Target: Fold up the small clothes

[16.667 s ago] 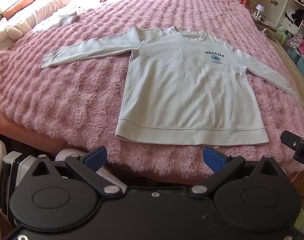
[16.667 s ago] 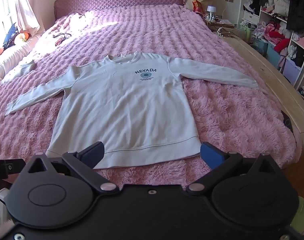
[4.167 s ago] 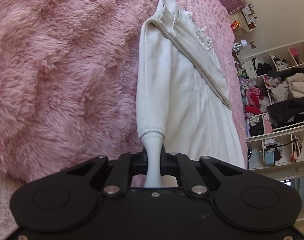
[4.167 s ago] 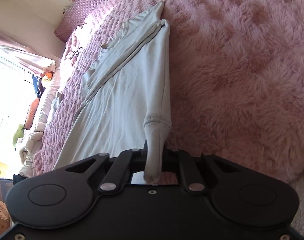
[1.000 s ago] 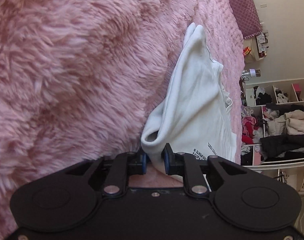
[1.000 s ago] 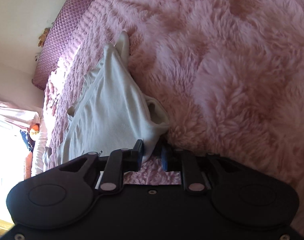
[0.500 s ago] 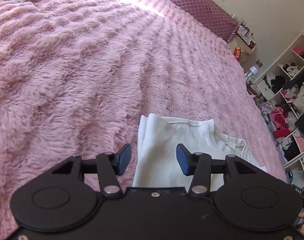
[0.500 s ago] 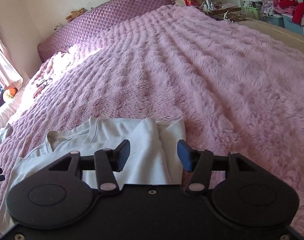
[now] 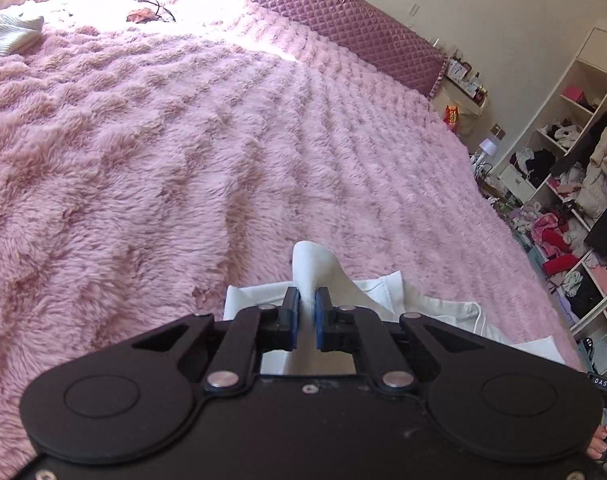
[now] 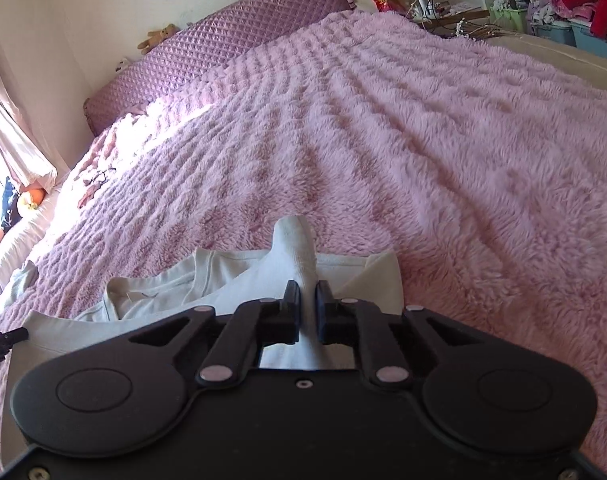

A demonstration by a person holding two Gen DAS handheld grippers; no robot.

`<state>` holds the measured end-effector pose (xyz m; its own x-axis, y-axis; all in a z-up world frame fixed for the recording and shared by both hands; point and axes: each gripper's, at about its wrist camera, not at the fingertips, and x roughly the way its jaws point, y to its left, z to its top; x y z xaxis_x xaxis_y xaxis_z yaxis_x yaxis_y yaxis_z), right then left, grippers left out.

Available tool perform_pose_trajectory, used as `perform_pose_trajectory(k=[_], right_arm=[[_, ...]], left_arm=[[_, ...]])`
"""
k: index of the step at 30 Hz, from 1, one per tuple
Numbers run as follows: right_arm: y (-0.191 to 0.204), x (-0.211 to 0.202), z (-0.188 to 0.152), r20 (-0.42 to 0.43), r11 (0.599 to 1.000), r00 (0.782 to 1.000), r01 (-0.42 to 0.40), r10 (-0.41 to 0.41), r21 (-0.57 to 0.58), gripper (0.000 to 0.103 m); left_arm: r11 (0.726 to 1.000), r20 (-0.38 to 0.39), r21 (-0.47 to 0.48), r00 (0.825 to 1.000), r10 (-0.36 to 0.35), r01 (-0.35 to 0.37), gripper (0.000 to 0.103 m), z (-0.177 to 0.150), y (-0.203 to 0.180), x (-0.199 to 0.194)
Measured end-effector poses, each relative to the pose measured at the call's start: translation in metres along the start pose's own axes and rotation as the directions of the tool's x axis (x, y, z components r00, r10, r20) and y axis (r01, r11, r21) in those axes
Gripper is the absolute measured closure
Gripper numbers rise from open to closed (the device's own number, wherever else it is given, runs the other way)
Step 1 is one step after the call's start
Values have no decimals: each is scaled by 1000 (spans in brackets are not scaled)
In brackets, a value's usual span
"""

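The white sweatshirt (image 9: pixel 383 292) lies folded on the pink fluffy bed, just under both grippers. In the left wrist view my left gripper (image 9: pixel 307 308) has its jaws closing; the blue pads press on a raised tuft of fabric (image 9: pixel 309 264) near the fold's left edge. The right wrist view shows the sweatshirt (image 10: pixel 163 292) with its collar to the left. My right gripper (image 10: pixel 307 300) is closing too, its pads pinching a tuft of fabric (image 10: pixel 297 240) by the right edge.
The pink blanket (image 9: pixel 183 140) stretches ahead to a purple quilted headboard (image 9: pixel 323 12). A white striped cloth (image 9: pixel 11 32) and a cable (image 9: pixel 151 8) lie far off. Cluttered clothes shelves (image 9: pixel 575 200) stand to the right. A hand (image 9: pixel 605 442) shows at the lower right.
A second ago both grippers were rolled sideways, holding the garment. Half a second ago they stood level and open over the folded sweatshirt. Now both have shut on pinches of its fabric.
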<state>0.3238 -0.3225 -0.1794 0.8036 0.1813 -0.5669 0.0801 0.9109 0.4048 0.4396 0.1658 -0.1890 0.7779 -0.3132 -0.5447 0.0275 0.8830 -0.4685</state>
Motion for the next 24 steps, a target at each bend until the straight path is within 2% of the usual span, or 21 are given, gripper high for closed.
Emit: perform_pose_trajectory(k=[2, 6, 10, 11, 13, 14, 15, 17, 21, 24], right_arm=[[-2, 2, 3, -13, 1000, 1000, 13, -13, 2, 97], [-20, 31, -8, -91, 997, 993, 72, -70, 25, 99], [-26, 42, -20, -100, 996, 992, 82, -78, 35, 98], [-26, 39, -20, -94, 996, 993, 73, -68, 45, 94], [-29, 25, -18, -110, 996, 993, 41, -32, 79, 84], [-31, 13, -17, -111, 996, 994, 28, -18, 90, 77], [-33, -5, -18, -104, 996, 995, 3, 6, 94, 69], [-36, -36, -24, -97, 997, 995, -16, 24, 77, 59], [-39, -94, -61, -133, 1000, 991, -5, 8, 23, 59], [-37, -112, -85, -155, 999, 987, 31, -34, -26, 59]], left_arm=[[999, -23, 33, 999, 27, -26, 97, 4, -4, 11], [994, -128, 14, 986, 106, -105, 97, -6, 10, 52], [993, -158, 13, 981, 116, -116, 89, -20, 24, 74], [994, -155, -4, 982, 106, -108, 88, -18, 26, 71], [995, -167, -64, 983, 70, -81, 81, -13, 32, 57], [993, -175, -85, 983, 62, -78, 71, -12, 34, 46], [993, -177, -92, 983, 54, -71, 65, -13, 36, 32], [996, -162, -84, 986, 23, -38, 65, -25, 41, -5], [997, -195, -77, 981, 10, -26, 64, -70, 50, -72], [994, -227, -105, 974, 8, -33, 63, -102, 55, -99]])
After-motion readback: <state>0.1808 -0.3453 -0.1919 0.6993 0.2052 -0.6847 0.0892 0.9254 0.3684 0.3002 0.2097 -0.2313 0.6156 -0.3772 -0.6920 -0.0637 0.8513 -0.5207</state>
